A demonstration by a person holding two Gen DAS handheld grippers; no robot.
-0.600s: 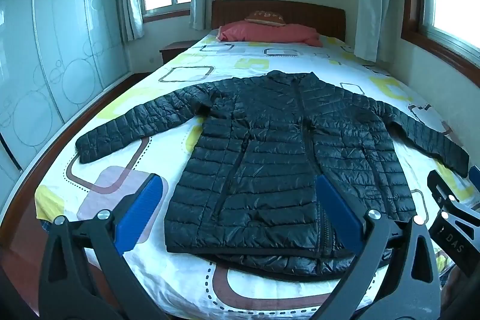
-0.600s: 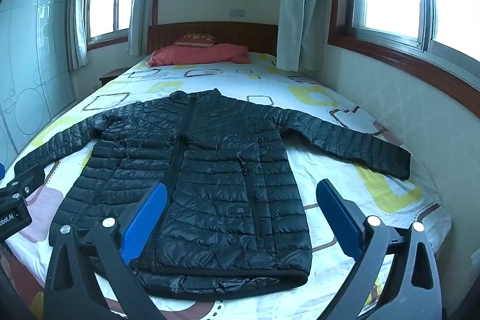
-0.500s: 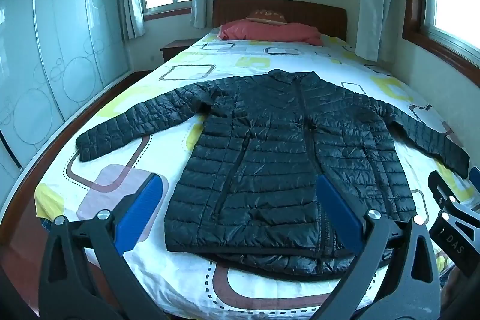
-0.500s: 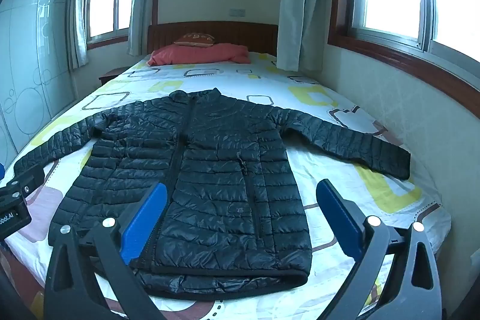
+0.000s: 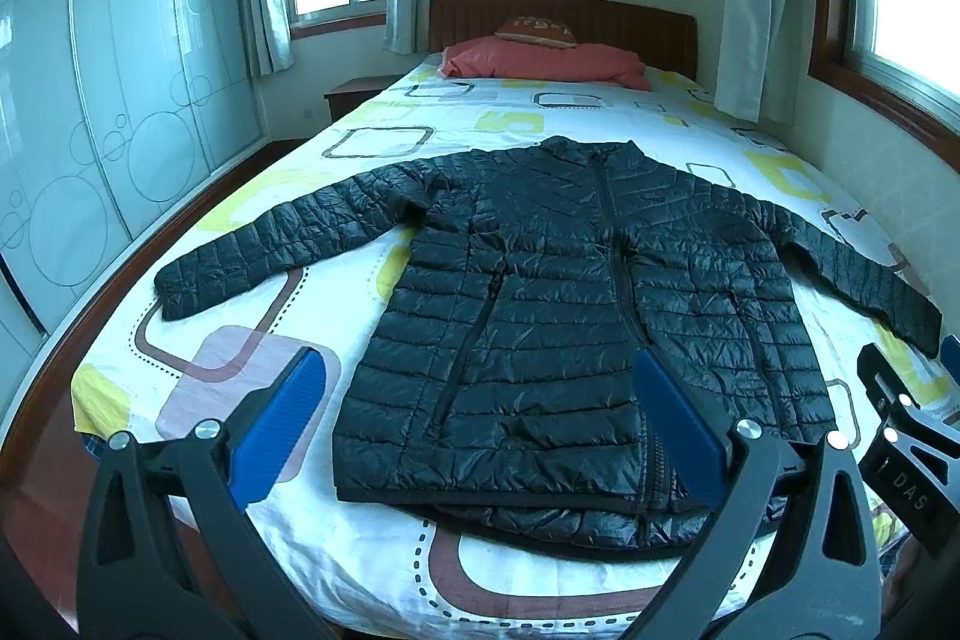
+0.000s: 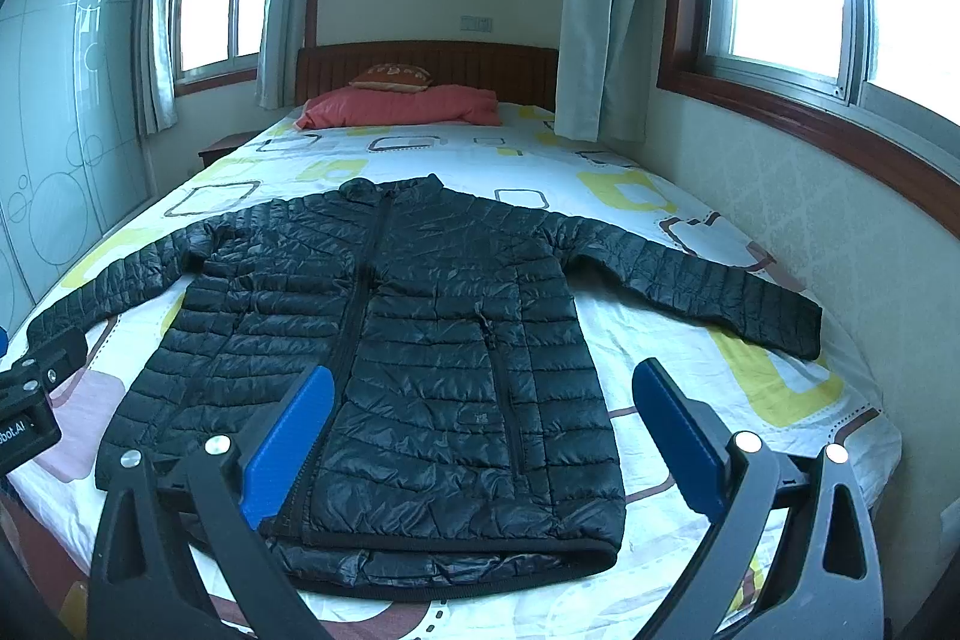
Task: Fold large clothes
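Almost nothing has moved since the earlier frames: both views keep nearly the same framing, and the jacket (image 5: 576, 304) lies as it did. It is spread face up and zipped on the bed (image 5: 384, 562), collar toward the far headboard (image 5: 564, 22), hem at the near edge, one sleeve reaching out to the left and the other to the right. The left tongs (image 5: 480, 430) hang released over the near left part of the hem, their blue pads (image 5: 282, 430) wide apart and grasping nothing; the right tongs (image 6: 483, 430) are likewise released (nothing between the pads) over the near right part of the hem. The step in hand appears to be the approach before the first fold, with no fold yet made. The next move probably calls for each pair of tongs to reach a sleeve or a side of the jacket and pinch the puffy fabric firmly, since the slick quilting may slip. Around the jacket: a red pillow (image 6: 402, 106) with a small cushion (image 6: 390, 77) on it at the far end, a wardrobe (image 5: 90, 112) to the left, curtains (image 6: 594, 4) and windows. Nothing lies on the jacket or blocks either sleeve.
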